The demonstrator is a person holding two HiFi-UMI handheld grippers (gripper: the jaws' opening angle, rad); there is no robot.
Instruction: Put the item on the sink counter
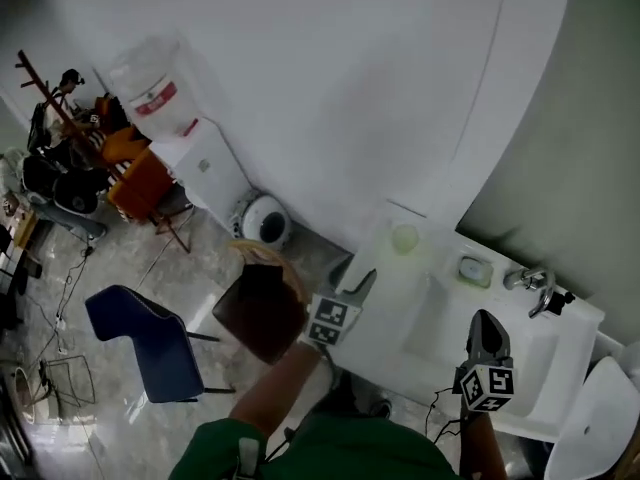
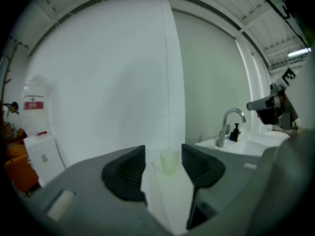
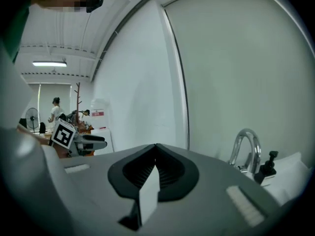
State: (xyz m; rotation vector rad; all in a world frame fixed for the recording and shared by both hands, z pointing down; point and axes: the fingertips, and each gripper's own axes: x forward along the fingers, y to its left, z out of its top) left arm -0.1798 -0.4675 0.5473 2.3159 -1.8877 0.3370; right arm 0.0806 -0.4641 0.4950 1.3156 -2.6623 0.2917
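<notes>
Looks steeply down on a white desk [image 1: 385, 303] set against a pale wall, with a chrome faucet [image 1: 530, 280] at the far edge. To the left, across a glossy tiled floor [image 1: 120, 268]: a water dispenser [image 1: 170, 118], a blue chair [image 1: 140, 338] and a brown seat [image 1: 262, 313].

Near the desk's back left corner, a small cup [image 1: 404, 238], pale green and translucent. Stands upright and alone.

Just short of it, the left tool [image 1: 362, 280], jaws apart and gripping nothing, with the cup framed in the gap ahead but clear of both pads. Over the basin, the right tool [image 1: 487, 326], jaws pressed together and empty.

Cup's contents, if any: impossible to make out. At the room's far left, a rack [image 1: 50, 118] hung with dark things, too small to identify. Desk's right end cut off by the frame.
</notes>
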